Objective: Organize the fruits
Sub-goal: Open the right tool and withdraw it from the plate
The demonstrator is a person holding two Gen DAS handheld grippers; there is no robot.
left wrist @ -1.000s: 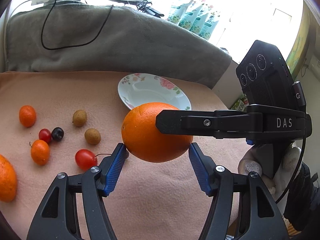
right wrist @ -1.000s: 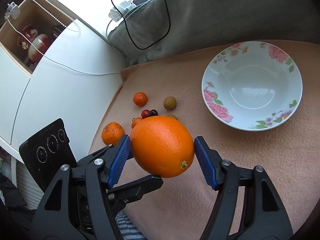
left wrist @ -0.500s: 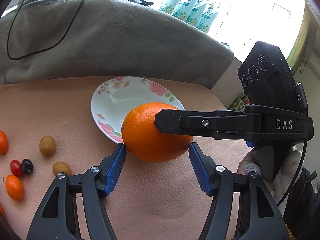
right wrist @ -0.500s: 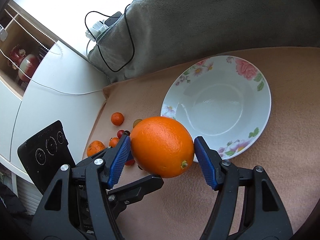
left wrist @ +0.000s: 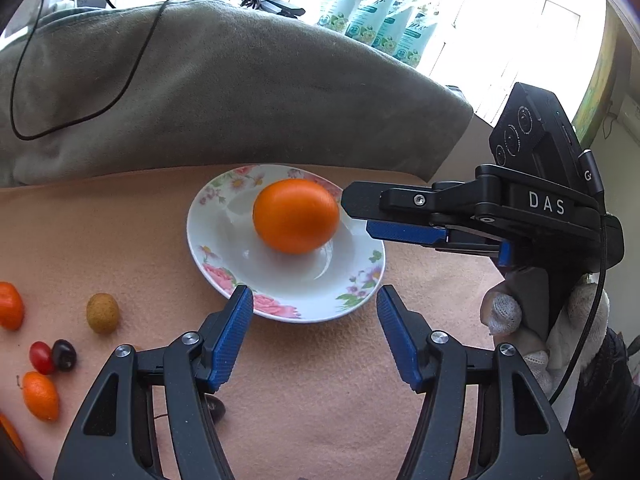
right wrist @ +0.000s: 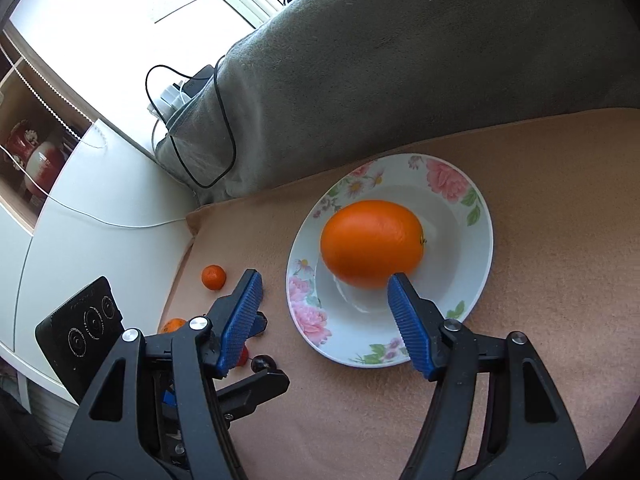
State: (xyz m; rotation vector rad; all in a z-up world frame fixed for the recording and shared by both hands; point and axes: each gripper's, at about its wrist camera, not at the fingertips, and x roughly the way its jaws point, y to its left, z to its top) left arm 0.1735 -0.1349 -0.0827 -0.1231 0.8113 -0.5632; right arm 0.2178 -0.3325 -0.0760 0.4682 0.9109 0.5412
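While both tongs stand apart and empty, the right tongs (right wrist: 324,312) lie nearest the orange (right wrist: 372,242), which rests in the floral plate (right wrist: 478,264) just ahead, long axis crosswise; left tongs (left wrist: 316,332) hang short of the rim.

We see bright windows (left wrist: 500,20) at twelve o'clock, a grey blanket (left wrist: 240,92) heaped below them, a peach cloth (left wrist: 320,400) covering the surface, white cabinet (right wrist: 80,208) at nine
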